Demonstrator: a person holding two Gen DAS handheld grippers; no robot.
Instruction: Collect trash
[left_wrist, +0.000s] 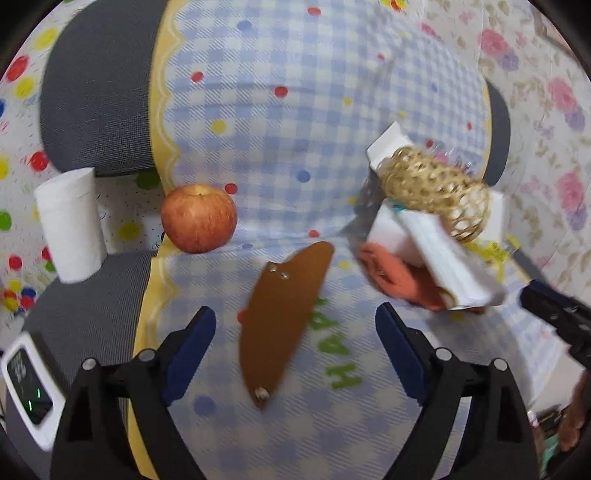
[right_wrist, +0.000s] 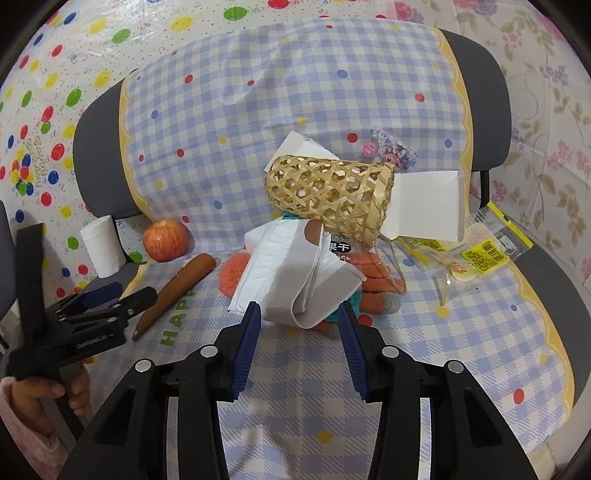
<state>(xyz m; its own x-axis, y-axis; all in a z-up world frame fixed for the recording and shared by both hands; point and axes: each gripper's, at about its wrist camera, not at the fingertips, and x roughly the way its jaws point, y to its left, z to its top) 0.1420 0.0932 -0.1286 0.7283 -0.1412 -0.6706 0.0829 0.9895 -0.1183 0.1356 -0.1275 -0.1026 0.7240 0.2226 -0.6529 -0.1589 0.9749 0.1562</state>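
A woven bamboo basket (right_wrist: 328, 197) lies on its side on a pile of white paper packaging (right_wrist: 291, 273), with an opened white box (right_wrist: 428, 205) behind it and yellow plastic wrappers (right_wrist: 476, 254) to the right. My right gripper (right_wrist: 299, 317) is open, its jaws on either side of the near end of the white packaging. My left gripper (left_wrist: 295, 343) is open above a brown leather sheath (left_wrist: 282, 306). The basket (left_wrist: 436, 192) and white packaging (left_wrist: 443, 258) show at the right of the left wrist view. The left gripper (right_wrist: 103, 299) also shows at the left of the right wrist view.
A red apple (left_wrist: 199, 218) and a toilet paper roll (left_wrist: 70, 221) sit at the left edge of the blue checked cloth (left_wrist: 280, 140) on a grey chair. Orange knitted items (right_wrist: 373, 277) lie under the pile. A small candy bag (right_wrist: 391, 147) lies behind the basket. A white device (left_wrist: 26, 387) sits near left.
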